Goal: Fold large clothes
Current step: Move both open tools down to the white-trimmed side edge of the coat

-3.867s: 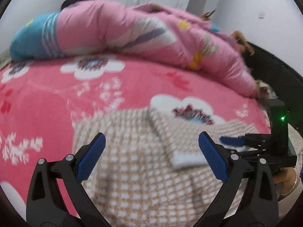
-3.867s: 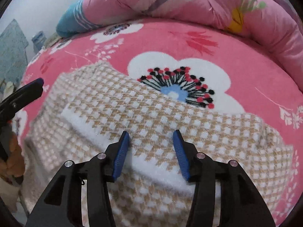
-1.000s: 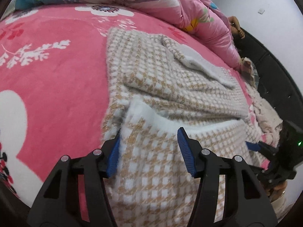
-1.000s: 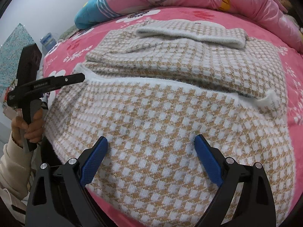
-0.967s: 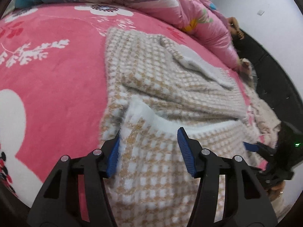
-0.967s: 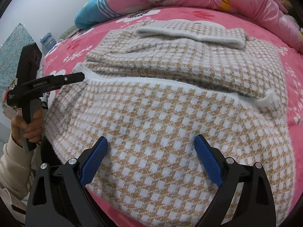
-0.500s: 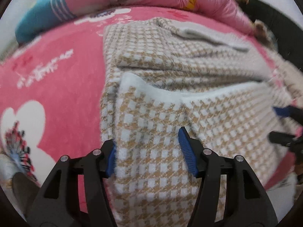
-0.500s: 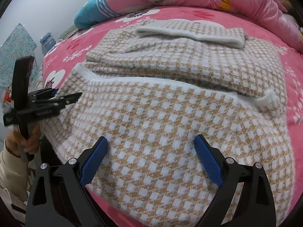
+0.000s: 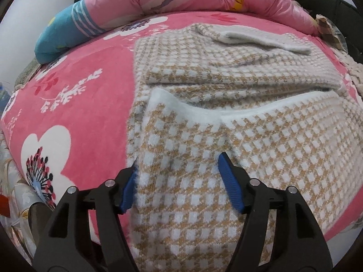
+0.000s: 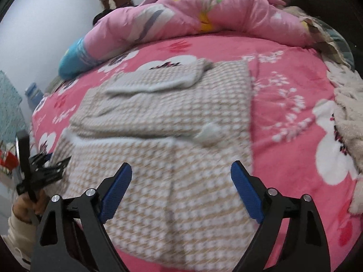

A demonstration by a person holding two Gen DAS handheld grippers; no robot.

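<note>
A bed (image 10: 283,72) fills both views, covered with a bright pink fleece blanket printed with large white flowers and white sprigs. Along its far side lies a rolled pink quilt (image 10: 204,15) with a blue striped end toward the left. Behind it stand a pale wall and a strip of brown wood. A fluffy cream fabric (image 10: 347,117) lies at the bed's right edge, and past the left edge a blue-capped bottle (image 10: 34,93) shows, blurred. No writing or label can be read anywhere.

The task's thing — a tan-and-white checked sweater (image 9: 226,86) — lies flat on the bed's near half, partly folded: a sleeve with a white cuff lies across its far part, and the white-edged hem is turned up over the middle, with its near part draping off the bed's edge.

The left hand-held gripper (image 9: 179,181) points down at the sweater's near left part. Its jaws have just been opening, and fabric sits between them; the left pad is at the knit's edge, the right one just beside the surface, neither pressing.

The right hand-held gripper (image 10: 181,190) hovers above the sweater's near part, jaws spread wide — they have just narrowed slightly — with nothing held. In its view a hand (image 10: 25,206) in a cream sleeve grips the other tool's handle.
</note>
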